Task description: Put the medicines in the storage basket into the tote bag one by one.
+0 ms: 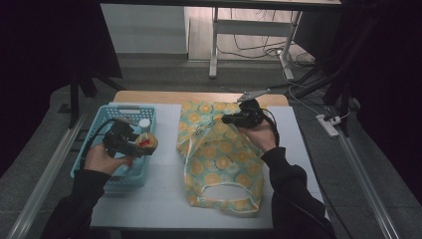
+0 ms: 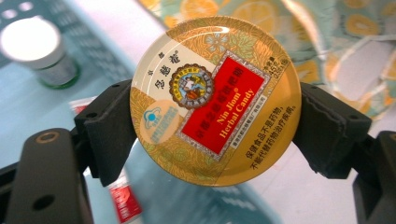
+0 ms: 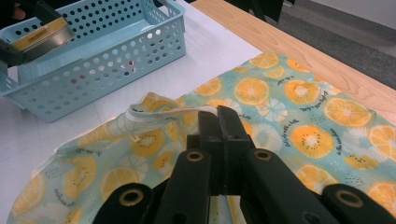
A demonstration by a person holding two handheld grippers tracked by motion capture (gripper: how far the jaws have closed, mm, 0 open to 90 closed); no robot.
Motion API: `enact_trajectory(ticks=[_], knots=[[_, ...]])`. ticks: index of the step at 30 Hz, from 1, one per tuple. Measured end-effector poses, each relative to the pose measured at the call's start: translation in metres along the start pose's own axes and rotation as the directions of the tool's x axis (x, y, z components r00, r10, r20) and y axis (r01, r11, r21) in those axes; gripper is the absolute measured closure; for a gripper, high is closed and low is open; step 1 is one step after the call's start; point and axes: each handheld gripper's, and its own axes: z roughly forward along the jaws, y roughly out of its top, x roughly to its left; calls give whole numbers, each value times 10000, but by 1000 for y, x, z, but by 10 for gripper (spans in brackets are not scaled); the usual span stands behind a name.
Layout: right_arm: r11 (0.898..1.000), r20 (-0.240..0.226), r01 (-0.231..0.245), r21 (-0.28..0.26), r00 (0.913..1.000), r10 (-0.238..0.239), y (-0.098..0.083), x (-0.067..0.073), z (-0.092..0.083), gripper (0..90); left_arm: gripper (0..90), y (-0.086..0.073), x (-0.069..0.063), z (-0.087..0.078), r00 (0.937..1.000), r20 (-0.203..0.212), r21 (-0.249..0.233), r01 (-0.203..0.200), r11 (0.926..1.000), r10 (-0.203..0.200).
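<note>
Candy tin (image 2: 215, 100), round and gold with a red label reading "Nin Jiom Herbal Candy", sits clamped by its rim between the two black jaws of the left hand-held gripper (image 2: 212, 126), one jaw on either side of it. In the high view that hand-held gripper (image 1: 133, 144) holds the tin (image 1: 147, 143) over the near right part of the light blue basket (image 1: 112, 112), lifted off the basket's floor. Inside the basket, beyond the tin, stands a small white-capped bottle (image 1: 144, 123), and a red and white packet (image 2: 125, 201) lies on the basket floor beneath the tin.

Just to the right of the basket, on the white-covered table (image 1: 164, 191), lies a cloth bag (image 1: 219, 159) printed with orange slices on a pale green ground, its handles pointing toward the person. The right hand-held gripper (image 1: 233, 118) is at the bag's far end, well apart from the basket; in its own view its jaws are pressed together on the hem of the bag's mouth (image 3: 161, 113), pinching the fabric and lifting it slightly off the table.
</note>
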Motion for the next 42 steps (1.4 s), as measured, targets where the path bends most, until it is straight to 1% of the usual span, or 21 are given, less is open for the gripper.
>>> enact_trajectory(ticks=[8, 10, 16, 20, 23, 25, 26, 31, 32, 37, 39, 41, 42], knots=[[10000, 0, 12, 8, 10000, -12, 0, 1, 1, 900, 206, 9, -22, 9, 9980, 398, -33, -487, 9988, 488], [10000, 11, 22, 19, 10000, -22, 0, 1, 1, 900, 206, 11, -28, 12, 9966, 469, 0, -680, 9977, 679], [10000, 51, 30, 25, 10000, -30, -1, -1, 2, 900, 206, 20, -44, 23, 9918, 726, -24, -1055, 9944, 1054], [10000, 76, 4, 40, 10000, -4, -1, -2, 3, 900, 206, 29, -55, 31, 9865, 953, -71, -1329, 9911, 1330], [10000, 93, -1, 34, 10000, 0, -1, -3, 3, 900, 206, 36, -64, 39, 9806, 1146, -75, -1590, 9872, 1589], [10000, 101, -27, 35, 9999, 26, -1, -3, 3, 900, 206, 42, -70, 44, 9780, 1250, -87, -1674, 9859, 1671], [10000, 103, -17, 23, 9999, 17, -1, -3, 3, 900, 205, 45, -72, 46, 9757, 1315, -79, -1758, 9844, 1753], [10000, 129, -58, 11, 9999, 57, -2, -4, 2, 900, 205, 57, -85, 59, 9676, 1450, -39, -2084, 9780, 2067], [10000, 131, -53, 7, 9999, 53, -2, -5, 2, 900, 206, 60, -86, 61, 9655, 1489, -32, -2156, 9765, 2137], [10000, 142, -70, 23, 9999, 70, -3, -5, 3, 900, 206, 69, -95, 71, 9596, 1567, -21, -2361, 9717, 2335], [10000, 149, -64, 31, 9999, 64, -3, -5, 3, 900, 205, 72, -97, 76, 9559, 1603, 80, -2507, 9680, 2463], [10000, 141, -33, 34, 9999, 33, -4, -5, 4, 900, 205, 74, -98, 81, 9559, 1563, 148, -2540, 9671, 2487], [10000, 134, -29, 35, 9999, 28, -4, -4, 5, 900, 205, 75, -98, 83, 9547, 1588, 189, -2578, 9660, 2517]])
